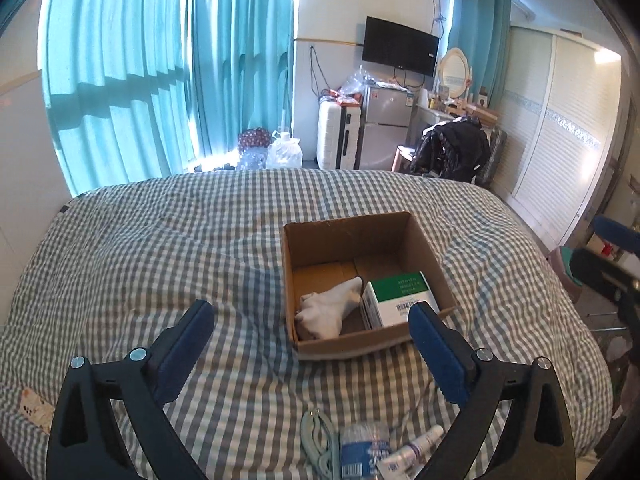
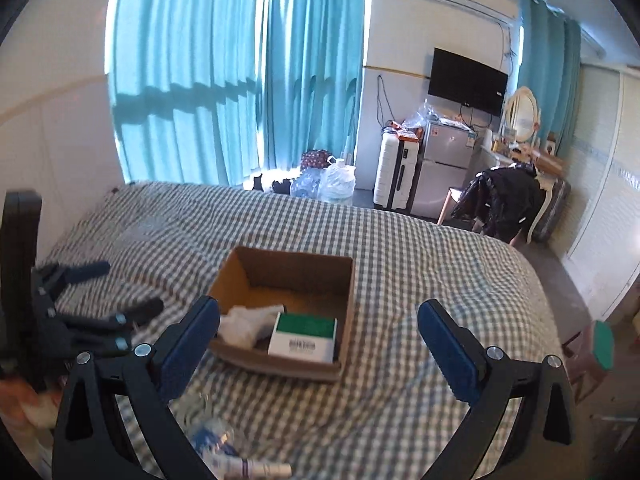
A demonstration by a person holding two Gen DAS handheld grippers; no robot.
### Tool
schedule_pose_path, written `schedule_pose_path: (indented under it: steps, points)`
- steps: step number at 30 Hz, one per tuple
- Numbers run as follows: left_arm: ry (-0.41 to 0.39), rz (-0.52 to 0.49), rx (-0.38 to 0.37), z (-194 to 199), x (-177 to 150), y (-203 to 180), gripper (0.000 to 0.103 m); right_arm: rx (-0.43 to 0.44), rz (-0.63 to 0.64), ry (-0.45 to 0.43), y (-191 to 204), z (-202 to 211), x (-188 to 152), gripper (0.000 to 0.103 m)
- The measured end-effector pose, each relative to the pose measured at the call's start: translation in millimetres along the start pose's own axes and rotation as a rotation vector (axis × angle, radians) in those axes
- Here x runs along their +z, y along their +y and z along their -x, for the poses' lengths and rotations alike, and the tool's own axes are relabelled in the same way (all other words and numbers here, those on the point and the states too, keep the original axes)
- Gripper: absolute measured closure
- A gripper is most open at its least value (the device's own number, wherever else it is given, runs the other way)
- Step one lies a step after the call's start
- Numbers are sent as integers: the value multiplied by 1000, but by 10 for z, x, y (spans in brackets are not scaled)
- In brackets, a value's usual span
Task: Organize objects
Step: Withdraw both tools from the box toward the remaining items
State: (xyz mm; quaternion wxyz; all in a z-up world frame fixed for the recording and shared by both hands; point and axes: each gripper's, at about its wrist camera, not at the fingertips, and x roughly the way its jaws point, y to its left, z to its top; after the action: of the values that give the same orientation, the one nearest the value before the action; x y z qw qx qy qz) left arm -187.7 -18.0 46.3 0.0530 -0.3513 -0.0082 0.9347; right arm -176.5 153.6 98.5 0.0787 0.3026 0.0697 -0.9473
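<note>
An open cardboard box point(image 1: 344, 236) sits on the checked bedspread point(image 1: 160, 248) and holds a white cloth point(image 1: 326, 310) and a green-and-white carton point(image 1: 394, 294). My left gripper point(image 1: 312, 322) is open and empty, just short of the box's near wall. Below it lie a pale green clip point(image 1: 318, 438), a plastic bottle point(image 1: 362, 452) and a small tube point(image 1: 416, 448). In the right wrist view the box point(image 2: 288, 276) holds the cloth point(image 2: 248, 324) and carton point(image 2: 306, 336). My right gripper point(image 2: 318, 320) is open and empty above the bed. The bottle point(image 2: 212, 440) and tube point(image 2: 260, 470) lie near it, blurred.
The left gripper point(image 2: 80, 308) shows at the left of the right wrist view. Beyond the bed's foot stand a white suitcase point(image 1: 338, 136), a small fridge point(image 1: 386, 128), a chair with dark clothes point(image 1: 456, 148) and water jugs point(image 1: 284, 152). Teal curtains point(image 1: 160, 60) hang behind.
</note>
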Motion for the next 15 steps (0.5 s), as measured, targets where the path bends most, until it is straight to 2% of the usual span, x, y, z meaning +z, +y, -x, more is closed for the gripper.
schedule_pose_path:
  steps: [4, 8, 11, 15]
  points:
    - [-23, 8, 2, 268, -200, 42, 1, 16, 13, -4, 65, 280, -190, 3]
    - [1, -36, 25, 389, -556, 2, 1, 34, 44, -1, 178, 451, -547, 3]
    - [24, -41, 55, 330, -901, -37, 1, 47, 78, 24, 335, 403, -892, 3]
    - [58, -14, 39, 197, -1328, -101, 1, 53, 75, 84, 505, 153, -1410, 3]
